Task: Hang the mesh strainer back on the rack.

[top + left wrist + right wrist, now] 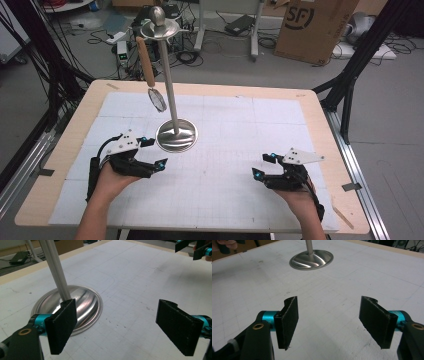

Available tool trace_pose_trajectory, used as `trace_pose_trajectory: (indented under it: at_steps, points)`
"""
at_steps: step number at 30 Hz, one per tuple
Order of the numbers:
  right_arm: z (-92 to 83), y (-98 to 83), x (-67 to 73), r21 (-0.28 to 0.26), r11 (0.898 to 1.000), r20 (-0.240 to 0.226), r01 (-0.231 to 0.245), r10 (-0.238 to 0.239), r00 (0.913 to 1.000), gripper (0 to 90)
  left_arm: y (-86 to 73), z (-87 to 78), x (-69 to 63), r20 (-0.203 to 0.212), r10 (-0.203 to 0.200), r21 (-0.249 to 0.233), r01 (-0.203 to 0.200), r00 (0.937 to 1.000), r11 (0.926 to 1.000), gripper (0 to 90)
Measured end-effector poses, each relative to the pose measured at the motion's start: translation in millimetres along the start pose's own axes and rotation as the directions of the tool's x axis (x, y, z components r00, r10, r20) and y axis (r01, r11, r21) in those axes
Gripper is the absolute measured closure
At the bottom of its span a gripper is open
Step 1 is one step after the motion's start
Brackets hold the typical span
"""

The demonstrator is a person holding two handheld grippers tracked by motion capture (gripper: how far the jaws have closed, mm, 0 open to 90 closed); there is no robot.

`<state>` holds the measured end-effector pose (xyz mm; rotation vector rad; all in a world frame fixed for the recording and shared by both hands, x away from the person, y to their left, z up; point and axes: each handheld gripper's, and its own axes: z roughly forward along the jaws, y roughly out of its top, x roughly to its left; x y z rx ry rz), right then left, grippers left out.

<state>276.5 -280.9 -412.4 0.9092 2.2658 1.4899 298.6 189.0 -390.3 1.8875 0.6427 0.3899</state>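
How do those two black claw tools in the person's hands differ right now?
The left gripper sits right beside the metal stand, its base close behind one jaw; the right gripper rests over bare mat, farther from the stand. The left points toward the table's middle from the left side, the right from the right. Both are open and empty.

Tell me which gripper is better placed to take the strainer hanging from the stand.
Left. The left gripper rests open beside the stand, on the strainer side; the right gripper sits farther away.

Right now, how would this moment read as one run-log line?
left gripper: open, empty, beside stand base | right gripper: open, empty, on mat | wooden-handled utensil: hanging on stand
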Motion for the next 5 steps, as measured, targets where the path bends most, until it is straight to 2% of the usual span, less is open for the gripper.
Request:
trace_pose_trajectory:
  at_steps: [5]
  points:
    - [1.1, -0.3, 1.0, 0.008, 1.000, -0.004, 0.001, -0.001, 1.0000, 31.1, -0.3, 1.4, -0.1, 0.004, 0.000, 0.002, 0.000, 1.0000, 1.0000, 17.9]
